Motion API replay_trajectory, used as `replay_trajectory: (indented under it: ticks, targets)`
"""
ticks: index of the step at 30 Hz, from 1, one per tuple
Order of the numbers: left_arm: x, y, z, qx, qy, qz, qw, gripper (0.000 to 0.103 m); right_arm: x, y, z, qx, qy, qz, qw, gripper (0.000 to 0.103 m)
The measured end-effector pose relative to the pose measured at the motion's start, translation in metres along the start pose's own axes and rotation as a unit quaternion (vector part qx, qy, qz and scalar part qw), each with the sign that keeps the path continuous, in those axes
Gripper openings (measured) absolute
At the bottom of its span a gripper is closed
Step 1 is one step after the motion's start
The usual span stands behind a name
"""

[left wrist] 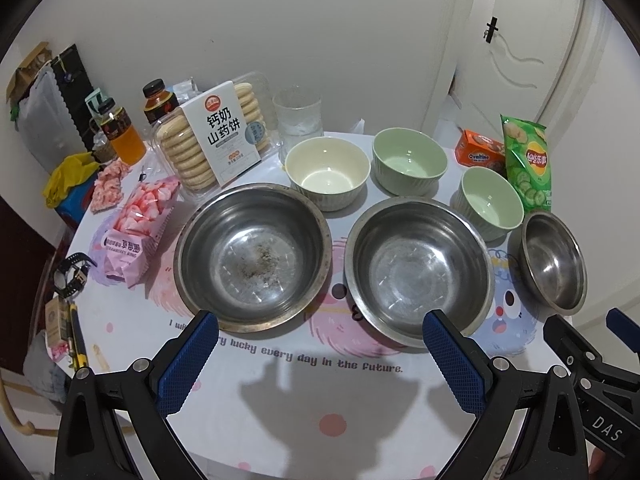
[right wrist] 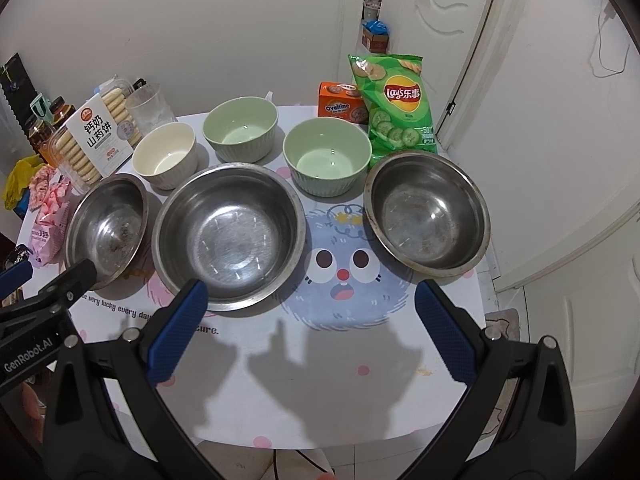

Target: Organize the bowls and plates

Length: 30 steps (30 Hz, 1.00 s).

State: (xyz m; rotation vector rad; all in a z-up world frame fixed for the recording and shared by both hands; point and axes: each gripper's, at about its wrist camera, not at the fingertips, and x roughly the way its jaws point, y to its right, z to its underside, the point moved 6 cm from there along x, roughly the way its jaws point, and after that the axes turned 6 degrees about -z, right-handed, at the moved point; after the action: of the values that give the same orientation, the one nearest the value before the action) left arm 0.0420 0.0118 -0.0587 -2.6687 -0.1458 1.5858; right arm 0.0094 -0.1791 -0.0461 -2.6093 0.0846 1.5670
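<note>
Three steel bowls stand in a row on the round table [left wrist: 320, 420]: a large one with dirty specks [left wrist: 252, 252], a large one [left wrist: 418, 272] and a smaller one [left wrist: 554, 262]. Behind them sit a cream bowl [left wrist: 326, 172] and two green bowls [left wrist: 408, 160] [left wrist: 490, 202]. My left gripper [left wrist: 320, 332] hovers open at the near rims of the two large steel bowls, holding nothing. My right gripper [right wrist: 312, 300] is open and empty over the blue cartoon print, between the middle steel bowl [right wrist: 228, 236] and the smaller steel bowl [right wrist: 428, 212].
A biscuit pack [left wrist: 216, 136], a glass [left wrist: 298, 116], two drink bottles [left wrist: 124, 132] and a pink snack bag [left wrist: 136, 228] crowd the back left. A Lay's bag [right wrist: 396, 104] and an Ovaltine box [right wrist: 340, 100] stand at the back right. A door [right wrist: 560, 120] is close on the right.
</note>
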Motion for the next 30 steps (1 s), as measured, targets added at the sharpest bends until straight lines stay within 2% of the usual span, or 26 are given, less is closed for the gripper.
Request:
replay_trajectory:
  ticks: [4, 10, 19, 24, 25, 30]
  targets:
    - [0.007, -0.008, 0.0, -0.005, -0.011, 0.001, 0.9999, 0.103, 0.009, -0.005, -0.001, -0.004, -0.02, 0.004, 1.0, 0.103]
    - [0.022, -0.036, 0.001, -0.043, -0.033, -0.004, 0.9985, 0.103, 0.021, -0.026, -0.01, -0.029, -0.022, -0.017, 0.999, 0.103]
    - [0.058, -0.089, 0.01, -0.115, -0.075, -0.009, 0.9904, 0.103, 0.056, -0.092, -0.03, -0.087, -0.033, -0.062, 0.994, 0.103]
    - [0.077, -0.114, 0.009, -0.131, -0.084, -0.025, 0.9875, 0.103, 0.077, -0.137, -0.039, -0.127, -0.042, -0.099, 0.986, 0.102]
    - [0.081, -0.119, 0.007, -0.136, -0.085, -0.026, 0.9867, 0.102, 0.082, -0.147, -0.042, -0.139, -0.048, -0.109, 0.983, 0.099]
    - [0.103, -0.135, 0.005, -0.143, -0.099, -0.026, 0.9844, 0.096, 0.108, -0.186, -0.052, -0.187, -0.071, -0.134, 0.971, 0.096]
